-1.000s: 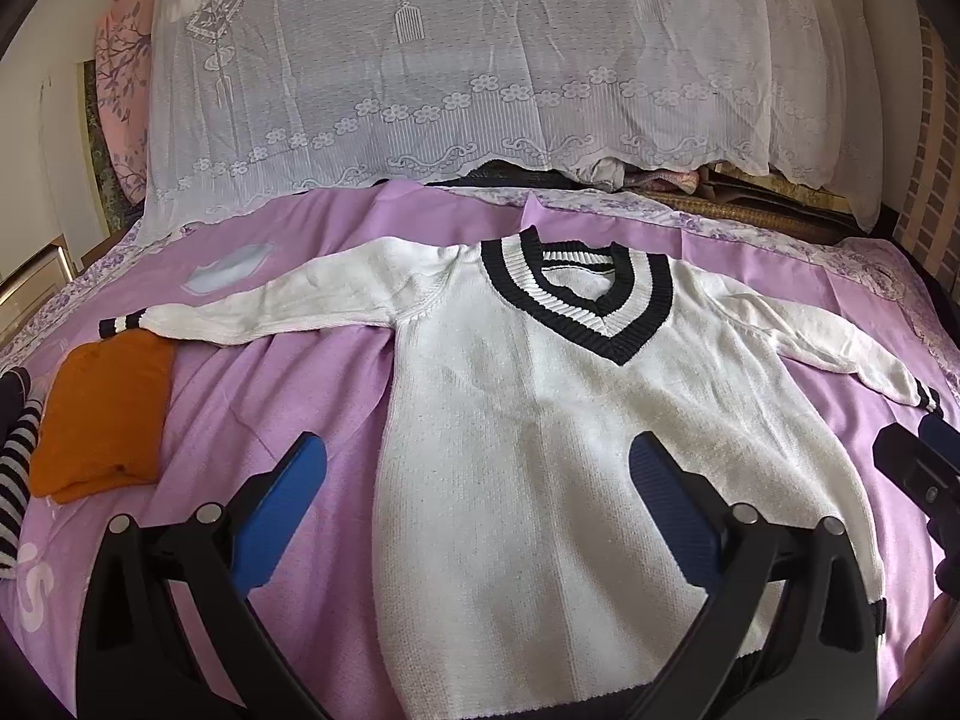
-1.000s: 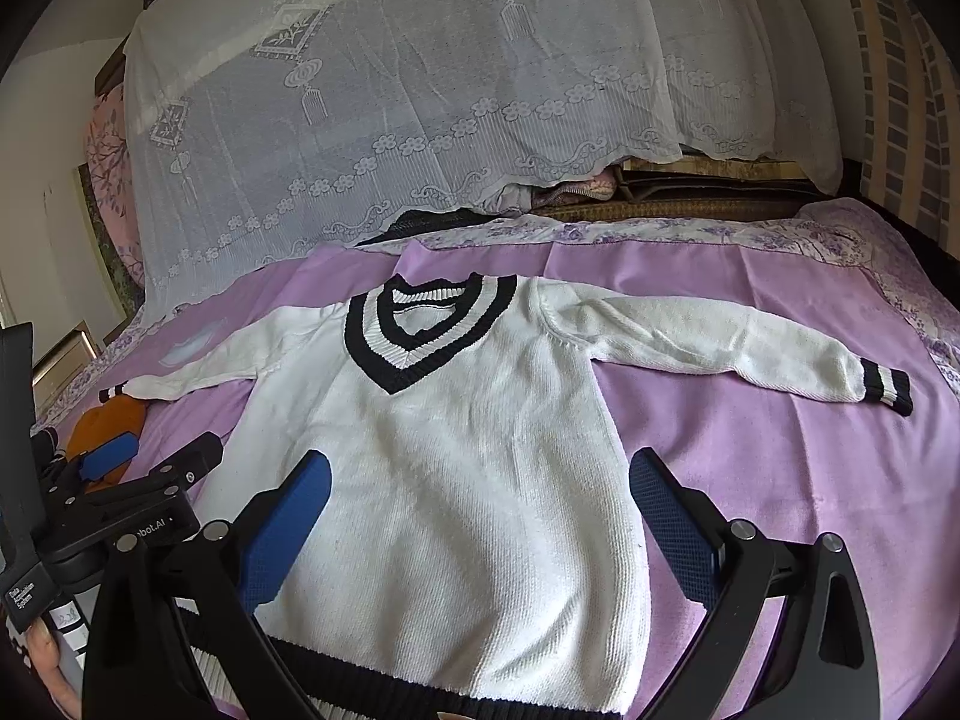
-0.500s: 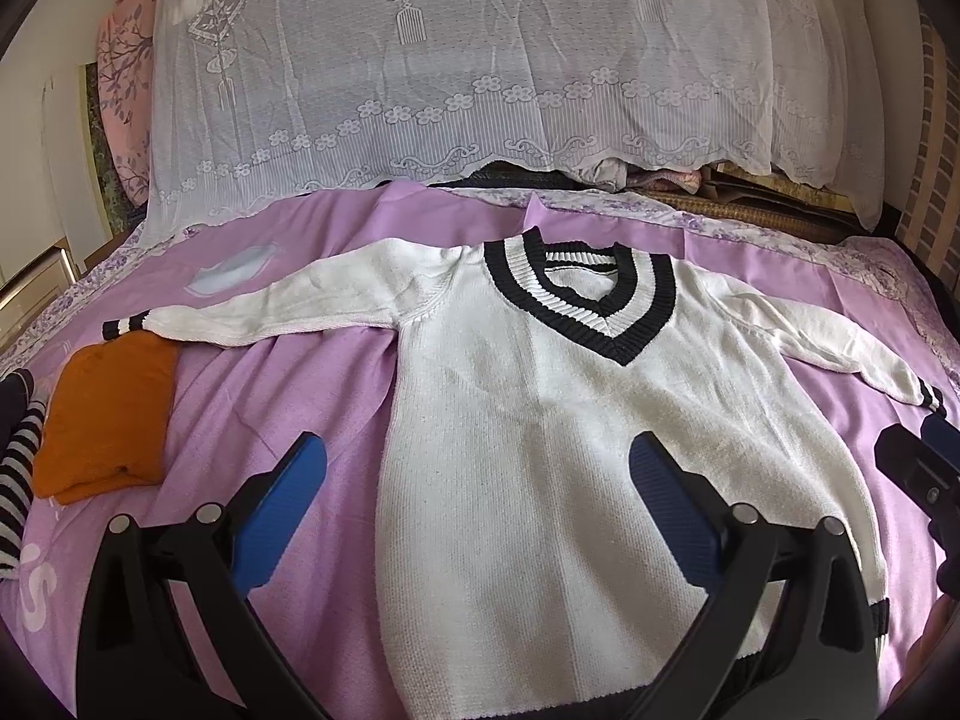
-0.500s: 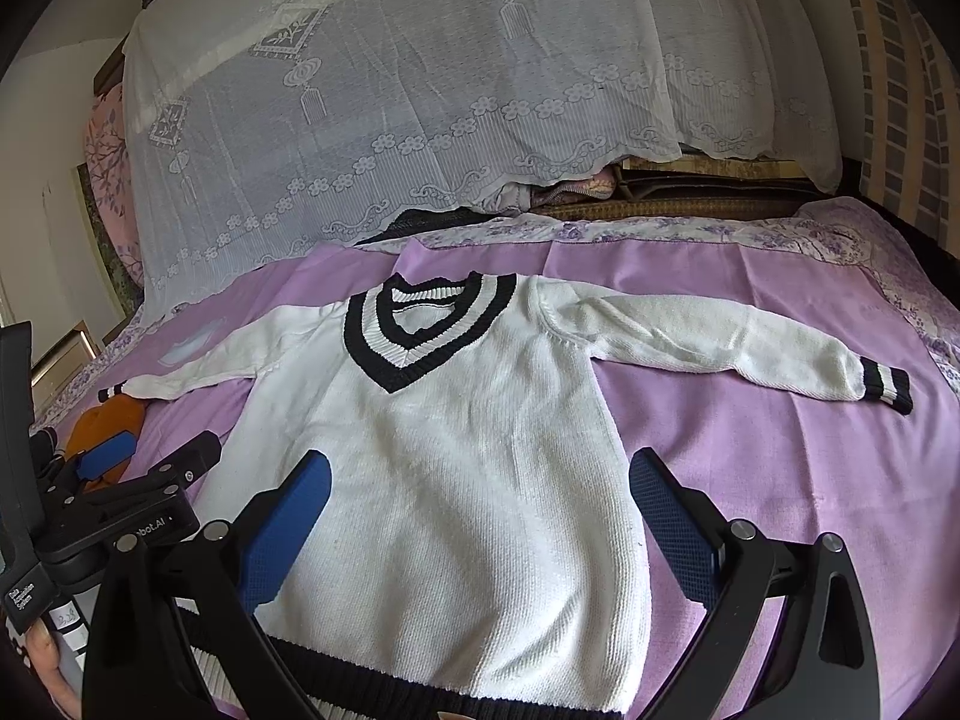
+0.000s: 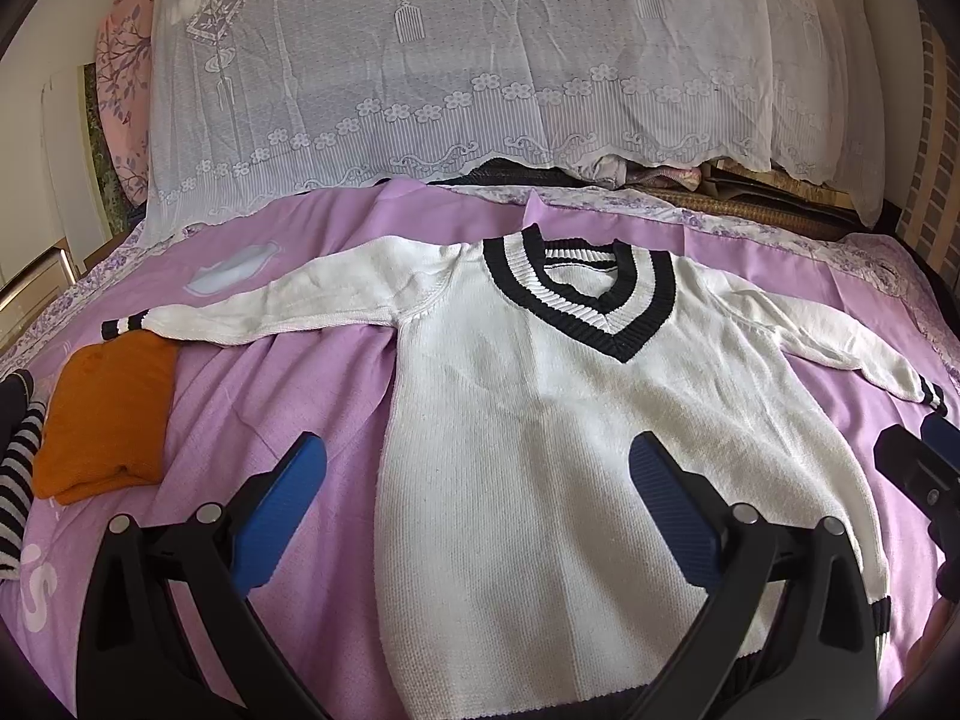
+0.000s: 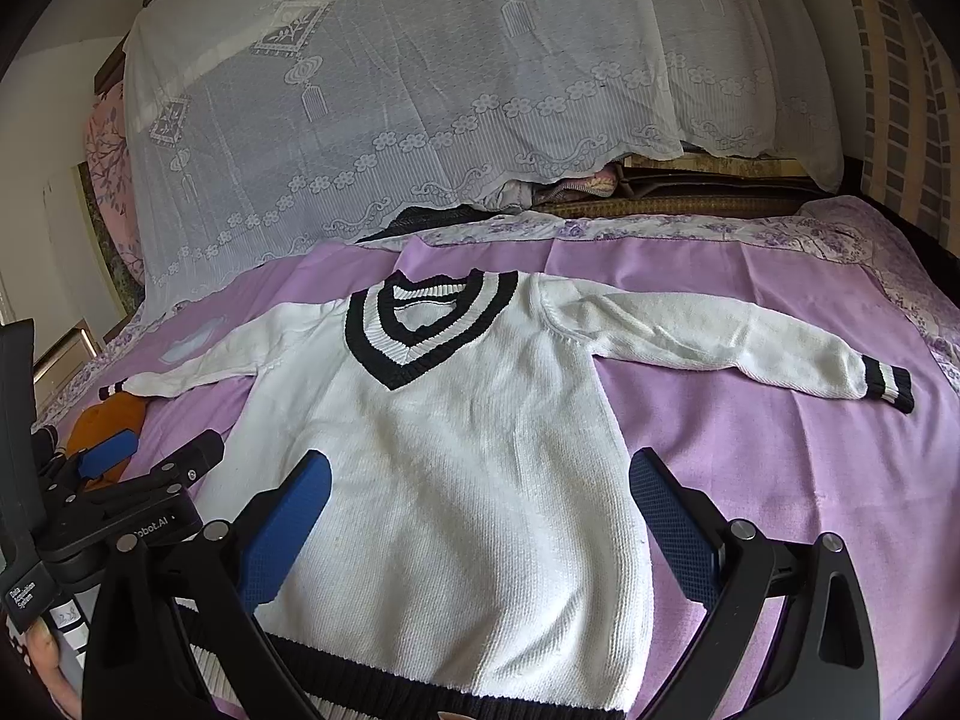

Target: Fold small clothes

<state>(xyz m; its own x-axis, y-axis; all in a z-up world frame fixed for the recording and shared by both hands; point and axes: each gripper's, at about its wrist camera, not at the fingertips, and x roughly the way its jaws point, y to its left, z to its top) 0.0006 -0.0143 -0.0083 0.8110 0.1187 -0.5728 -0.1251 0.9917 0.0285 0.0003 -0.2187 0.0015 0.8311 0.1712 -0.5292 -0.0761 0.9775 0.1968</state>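
Observation:
A white knit sweater [image 5: 540,456] with a black-and-white V-neck lies flat, face up, on the purple bedspread [image 5: 288,396], both sleeves spread out sideways. It also shows in the right wrist view [image 6: 444,480]. My left gripper [image 5: 480,498] is open and empty, hovering above the sweater's lower left body. My right gripper [image 6: 480,516] is open and empty above the sweater's lower body near the black hem. The left gripper also shows at the left edge of the right wrist view [image 6: 144,462].
A folded orange garment [image 5: 108,414] lies left of the sweater, by the left sleeve cuff [image 5: 123,327]. A striped black-and-white garment [image 5: 15,480] lies at the far left. A white lace cover [image 5: 480,72] drapes a pile behind the bed. A brick wall [image 6: 900,90] stands at the right.
The left wrist view has shifted slightly, so the sweater sits a little further right and lower. The right wrist view is nearly unchanged. Both grippers stay open.

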